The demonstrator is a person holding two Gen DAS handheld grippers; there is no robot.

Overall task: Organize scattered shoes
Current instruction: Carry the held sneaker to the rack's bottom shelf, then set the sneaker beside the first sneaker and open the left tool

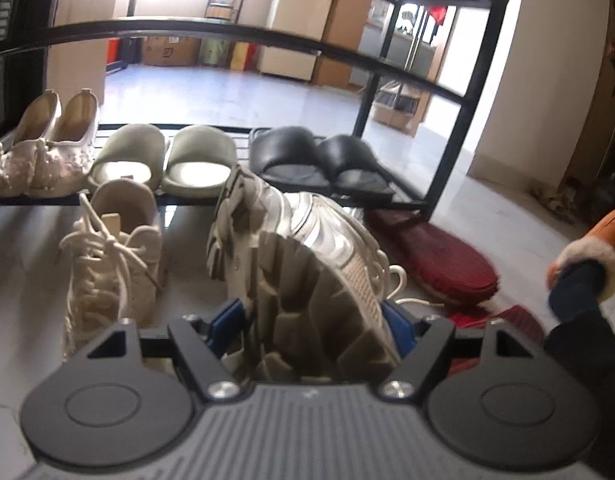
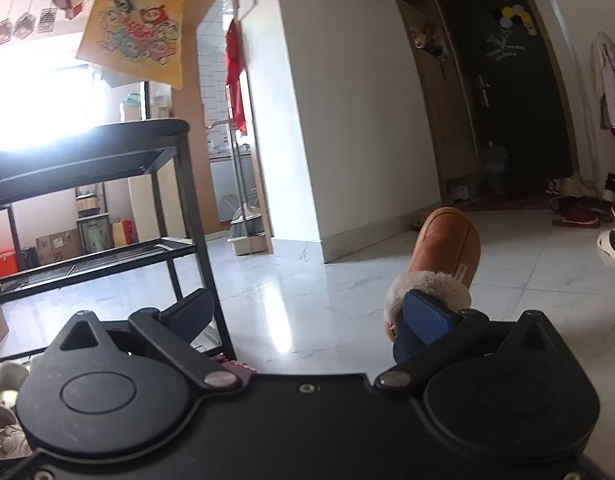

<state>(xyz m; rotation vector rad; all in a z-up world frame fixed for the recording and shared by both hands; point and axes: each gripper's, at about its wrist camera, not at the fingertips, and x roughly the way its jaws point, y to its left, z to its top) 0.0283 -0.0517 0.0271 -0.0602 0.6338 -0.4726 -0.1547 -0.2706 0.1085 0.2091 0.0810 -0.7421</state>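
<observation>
L gripper (image 1: 313, 320): jaws clamped across the silver sneaker (image 1: 307, 264), blue pads on either flank of the forefoot; shoe tipped on its side, lugged tread toward the camera, heel end pointing at the shoe rack (image 1: 467, 80); held just above the floor, in front of the rack's bottom shelf.

Handling, silver sneaker (est.): light to moderate; mesh upper soft, will squash under the pads; chunky sole stiff, so grip across sole + upper looks secure; loose lace trails at the right, may snag; best hold = mid-sole or heel counter, not the tongue.

R gripper (image 2: 311, 312): jaws wide apart in its own view; the blue pad (image 2: 427, 312) lies against the fleece cuff of the tan slipper (image 2: 447, 248), far finger well clear, so no squeeze seen; whether the slipper hangs on that finger or rests on the floor, can't tell.

Handling, tan slipper (est.): v. light, plush, collapses easily; suede-like skin not slippery; take at cuff rim or heel.

Outward, floor: white lace-up sneaker (image 1: 111, 264) upright just left of the held shoe, likely its neighbour slot; red slipper (image 1: 435, 256) sole-up at the right by the rack leg.

Bottom shelf, left to right: cream flats (image 1: 39, 144); grey slides (image 1: 163, 156); black slides (image 1: 319, 160); all paired, toes forward.
</observation>
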